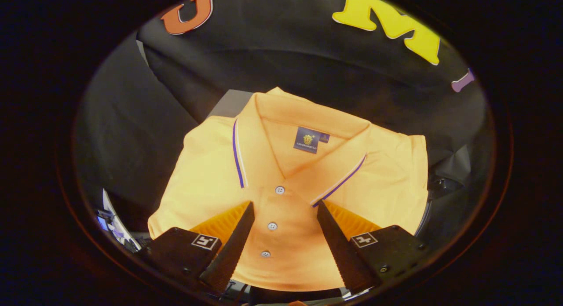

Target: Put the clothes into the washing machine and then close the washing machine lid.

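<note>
A folded orange polo shirt [290, 183] lies flat just under and ahead of my fingers. It has a collar trimmed with a purple and white stripe, a dark neck label and a placket with three white buttons. My gripper [285, 204] hovers close over the shirt's chest, open, one finger on each side of the button placket. The left fingertip [247, 209] sits by the left collar point and the right fingertip [323, 208] by the right one. I cannot tell whether the tips touch the cloth.
A grey surface [231, 103] shows past the shirt's collar at the back left. Dark cloth surrounds the shirt on all sides. A dark rounded edge [433, 196] shows beside the shirt's right shoulder, and some small bright items [110, 218] lie off its lower left corner.
</note>
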The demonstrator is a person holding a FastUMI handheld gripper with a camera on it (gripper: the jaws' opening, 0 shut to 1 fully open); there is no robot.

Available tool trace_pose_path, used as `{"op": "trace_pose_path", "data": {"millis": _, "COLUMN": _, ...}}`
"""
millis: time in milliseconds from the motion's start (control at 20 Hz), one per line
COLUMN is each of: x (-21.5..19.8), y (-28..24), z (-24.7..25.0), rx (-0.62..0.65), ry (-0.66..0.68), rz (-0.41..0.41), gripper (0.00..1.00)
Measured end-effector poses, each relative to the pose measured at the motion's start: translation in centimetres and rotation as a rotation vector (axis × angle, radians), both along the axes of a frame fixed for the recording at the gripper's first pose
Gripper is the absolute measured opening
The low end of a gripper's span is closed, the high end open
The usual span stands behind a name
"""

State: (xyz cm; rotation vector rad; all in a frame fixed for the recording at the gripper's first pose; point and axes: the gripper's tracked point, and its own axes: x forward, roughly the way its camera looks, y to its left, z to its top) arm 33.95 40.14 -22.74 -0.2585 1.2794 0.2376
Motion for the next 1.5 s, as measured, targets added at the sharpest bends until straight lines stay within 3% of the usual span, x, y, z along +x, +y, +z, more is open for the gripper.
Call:
{"op": "trace_pose_path", "data": {"millis": 250, "x": -0.4, "y": -0.1, "z": 0.0, "rx": 0.012, "ry": -0.032, "rz": -0.016, "gripper": 0.95}}
{"op": "trace_pose_path", "data": {"millis": 450, "x": -0.3, "y": -0.3, "z": 0.0, "rx": -0.001, "ry": 0.027, "rz": -0.036, "gripper": 0.94}}
{"op": "trace_pose_path", "data": {"millis": 650, "x": -0.1, "y": -0.4, "z": 0.2, "rx": -0.003, "ry": 0.037, "rz": -0.056, "gripper": 0.79}}
{"op": "trace_pose_path", "data": {"millis": 700, "x": -0.3, "y": -0.4, "z": 0.0, "rx": 0.0, "ry": 0.035, "rz": -0.061, "gripper": 0.66}}
{"op": "trace_pose_path", "data": {"millis": 850, "x": 0.2, "y": -0.7, "z": -0.4, "rx": 0.01, "ry": 0.035, "rz": -0.057, "gripper": 0.43}}
{"op": "trace_pose_path", "data": {"millis": 950, "x": 0.6, "y": -1.1, "z": 0.1, "rx": 0.038, "ry": 0.038, "rz": -0.068, "gripper": 0.33}}
{"op": "trace_pose_path", "data": {"millis": 1000, "x": 0.7, "y": -1.2, "z": 0.1, "rx": 0.058, "ry": 0.051, "rz": -0.073, "gripper": 0.21}}
{"op": "trace_pose_path", "data": {"millis": 1100, "x": 0.6, "y": -1.2, "z": 0.2, "rx": 0.077, "ry": 0.11, "rz": -0.07, "gripper": 0.1}}
{"op": "trace_pose_path", "data": {"millis": 1500, "x": 0.6, "y": -1.1, "z": 1.3, "rx": 0.129, "ry": 0.114, "rz": -0.048, "gripper": 0.08}}
